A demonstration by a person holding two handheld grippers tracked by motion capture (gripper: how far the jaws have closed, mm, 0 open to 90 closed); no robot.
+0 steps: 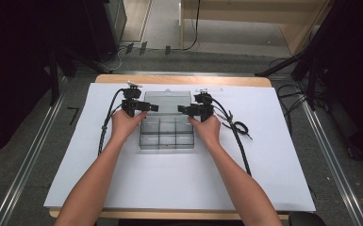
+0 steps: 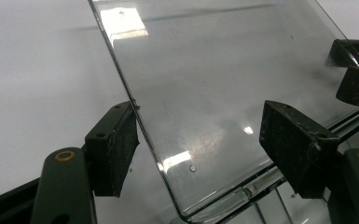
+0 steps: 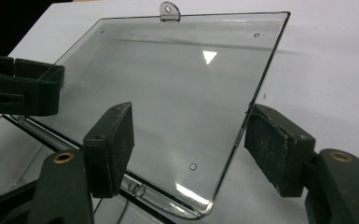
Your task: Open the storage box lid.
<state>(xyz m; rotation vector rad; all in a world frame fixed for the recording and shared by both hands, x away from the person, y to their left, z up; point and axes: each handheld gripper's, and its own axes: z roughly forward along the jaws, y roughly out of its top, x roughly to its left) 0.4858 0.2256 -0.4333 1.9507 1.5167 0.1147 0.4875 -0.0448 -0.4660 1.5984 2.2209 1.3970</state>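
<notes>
A clear plastic compartment box (image 1: 166, 135) sits mid-table with its clear lid (image 1: 167, 98) swung back, lying low over the white sheet. My left gripper (image 1: 152, 107) is at the lid's left edge and my right gripper (image 1: 181, 109) at its right edge. In the left gripper view the lid (image 2: 214, 70) runs between the wide-apart jaws of the left gripper (image 2: 200, 135), its edge close by the left pad (image 2: 114, 149). The right gripper (image 3: 193, 140) straddles the right edge of the lid (image 3: 168, 70), open, neither pad pressing on it. Each gripper view also shows the other gripper (image 2: 356, 70) (image 3: 21, 88).
A white sheet (image 1: 264, 155) covers the wooden table. Black cables (image 1: 238, 129) trail from both grippers, the right one looping beside the box. A small hanging tab (image 3: 169, 10) sticks out at the lid's far edge. Dark stands and floor rails flank the table.
</notes>
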